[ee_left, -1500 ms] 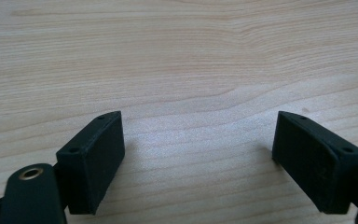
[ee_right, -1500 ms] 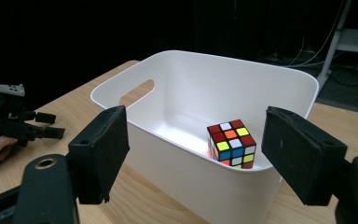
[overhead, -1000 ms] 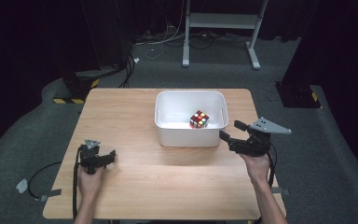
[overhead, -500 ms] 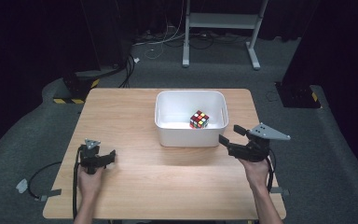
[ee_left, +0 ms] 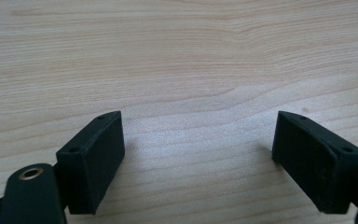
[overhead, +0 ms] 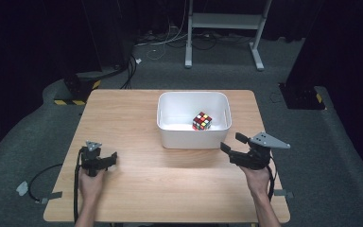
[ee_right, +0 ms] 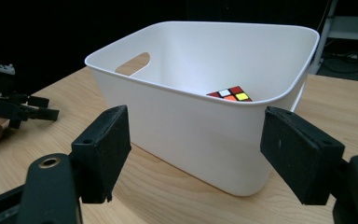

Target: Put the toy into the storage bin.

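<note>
A colourful puzzle cube (overhead: 202, 121) lies inside a white plastic bin (overhead: 194, 137) at the far middle of the wooden table (overhead: 123, 113). My right gripper (overhead: 232, 142) is just off the bin's near right corner, pointing at it, open with nothing between its jaws. In the right gripper view the bin's wall (ee_right: 191, 126) stands close ahead of that gripper (ee_right: 196, 113), and the cube's top (ee_right: 230, 94) peeks over the rim. My left gripper (overhead: 109, 159) rests low over the table at the near left. It (ee_left: 200, 116) is open over bare wood.
The bin has a handle cut-out (ee_right: 131, 63) in its wall. The left gripper (ee_right: 18, 107) appears far off at the left of the right gripper view. Dark floor with cables (overhead: 42, 177) and a metal stand (overhead: 222, 21) surround the table.
My right gripper has sunk a little toward the table and drawn slightly back toward the person. The left gripper has stayed in place.
</note>
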A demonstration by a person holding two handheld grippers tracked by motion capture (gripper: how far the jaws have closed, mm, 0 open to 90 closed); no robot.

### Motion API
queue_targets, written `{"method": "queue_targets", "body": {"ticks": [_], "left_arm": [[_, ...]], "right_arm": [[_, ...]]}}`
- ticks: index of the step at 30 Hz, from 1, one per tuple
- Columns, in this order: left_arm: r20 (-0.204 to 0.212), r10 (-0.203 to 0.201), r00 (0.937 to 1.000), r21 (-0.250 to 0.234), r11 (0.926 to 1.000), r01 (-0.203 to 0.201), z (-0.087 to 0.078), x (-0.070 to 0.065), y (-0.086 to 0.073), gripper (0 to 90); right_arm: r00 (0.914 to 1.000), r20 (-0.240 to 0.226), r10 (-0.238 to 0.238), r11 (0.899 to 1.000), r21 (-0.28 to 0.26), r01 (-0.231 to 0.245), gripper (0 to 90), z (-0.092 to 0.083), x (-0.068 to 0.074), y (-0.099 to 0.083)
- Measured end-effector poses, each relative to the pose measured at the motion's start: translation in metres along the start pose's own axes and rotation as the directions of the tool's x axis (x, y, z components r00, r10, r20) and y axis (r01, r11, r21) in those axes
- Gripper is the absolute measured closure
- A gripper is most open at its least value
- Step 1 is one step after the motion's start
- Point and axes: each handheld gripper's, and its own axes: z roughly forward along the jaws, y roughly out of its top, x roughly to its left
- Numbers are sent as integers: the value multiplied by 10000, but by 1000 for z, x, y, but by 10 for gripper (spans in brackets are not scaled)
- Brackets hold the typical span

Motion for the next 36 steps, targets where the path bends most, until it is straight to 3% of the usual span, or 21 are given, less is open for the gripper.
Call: {"method": "queue_targets", "body": {"ticks": [36], "left_arm": [[8, -3, 10000, -2, 10000, 3, 0, 0, 0, 170]], "right_arm": [[9984, 554, 138, 9961, 867, -186, 243, 18, -8, -33]]}}
